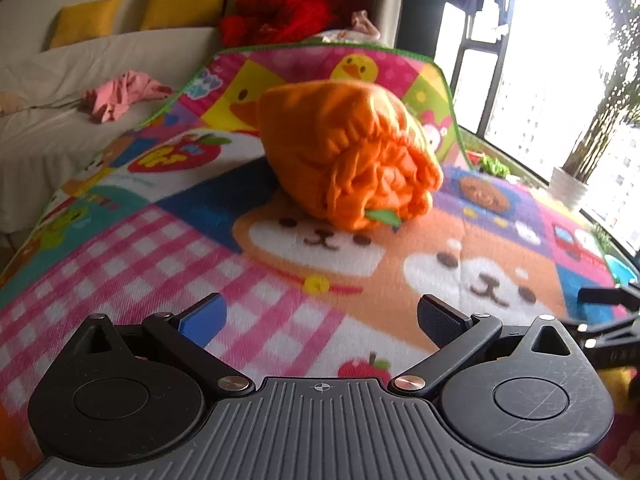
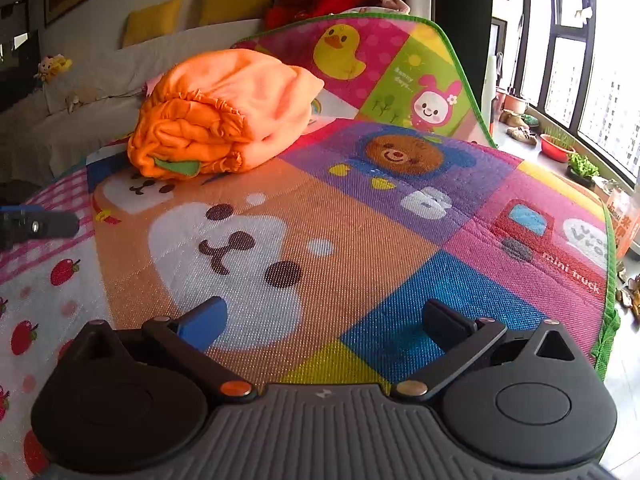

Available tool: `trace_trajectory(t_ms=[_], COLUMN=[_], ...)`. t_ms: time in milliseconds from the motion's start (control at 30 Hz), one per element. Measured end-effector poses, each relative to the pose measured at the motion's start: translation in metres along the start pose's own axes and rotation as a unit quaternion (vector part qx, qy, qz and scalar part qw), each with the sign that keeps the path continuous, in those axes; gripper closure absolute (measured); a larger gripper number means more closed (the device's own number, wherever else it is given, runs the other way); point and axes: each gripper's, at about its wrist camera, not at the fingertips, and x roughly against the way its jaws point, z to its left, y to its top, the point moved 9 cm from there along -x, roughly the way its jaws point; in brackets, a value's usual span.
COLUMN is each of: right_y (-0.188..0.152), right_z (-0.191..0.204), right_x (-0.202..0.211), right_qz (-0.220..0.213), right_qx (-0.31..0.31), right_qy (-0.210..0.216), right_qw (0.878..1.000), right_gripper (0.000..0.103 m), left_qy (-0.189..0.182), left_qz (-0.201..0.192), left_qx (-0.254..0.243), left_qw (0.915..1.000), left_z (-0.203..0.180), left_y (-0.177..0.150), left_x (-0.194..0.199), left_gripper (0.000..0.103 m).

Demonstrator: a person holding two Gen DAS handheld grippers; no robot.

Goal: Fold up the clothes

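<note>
An orange garment (image 1: 344, 152) lies rolled into a thick bundle on the colourful cartoon play mat (image 1: 168, 264), with a green tag at its open end. It also shows in the right wrist view (image 2: 216, 120), far left on the mat (image 2: 400, 240). My left gripper (image 1: 320, 320) is open and empty, a short way in front of the bundle. My right gripper (image 2: 324, 320) is open and empty, over the mat to the right of the bundle. The right gripper's tip shows at the left view's right edge (image 1: 608, 296); the left gripper's tip shows at the right view's left edge (image 2: 36, 224).
A white sofa (image 1: 60, 120) stands behind the mat with yellow cushions (image 1: 180, 4), a pink garment (image 1: 120, 96) and a red heap (image 1: 280, 12). The mat's far end (image 2: 400, 64) curls upward. Windows, potted plants (image 2: 580, 168) and a red bowl (image 2: 556, 148) are on the right.
</note>
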Motion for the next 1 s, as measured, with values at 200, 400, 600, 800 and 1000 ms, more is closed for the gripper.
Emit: trace_trajectory(t_ms=[200, 400, 600, 800, 1000], right_y=[0.0, 0.001, 0.0, 0.0, 0.0], right_z=[0.0, 0.0, 0.0, 0.0, 0.0], right_x=[0.0, 0.0, 0.0, 0.0, 0.0], right_qz=[0.0, 0.0, 0.0, -0.001, -0.001], right_qx=[0.0, 0.0, -0.001, -0.001, -0.001], right_qy=[0.0, 0.0, 0.0, 0.001, 0.001], right_qw=[1.0, 1.0, 1.0, 1.0, 1.0], right_gripper=[0.0, 0.0, 0.0, 0.0, 0.0], left_qy=[0.004, 0.005, 0.009, 0.006, 0.003], left_qz=[-0.001, -0.016, 0.013, 0.01, 0.006], left_qx=[-0.013, -0.034, -0.006, -0.004, -0.01], left_qw=[0.9999, 0.9993, 0.9999, 0.9999, 0.9999], left_z=[-0.002, -0.008, 0.001, 0.001, -0.001], left_y=[-0.002, -0.004, -0.006, -0.007, -0.007], left_x=[-0.007, -0.002, -0.012, -0.011, -0.01], left_gripper=[0.0, 0.0, 0.0, 0.0, 0.0])
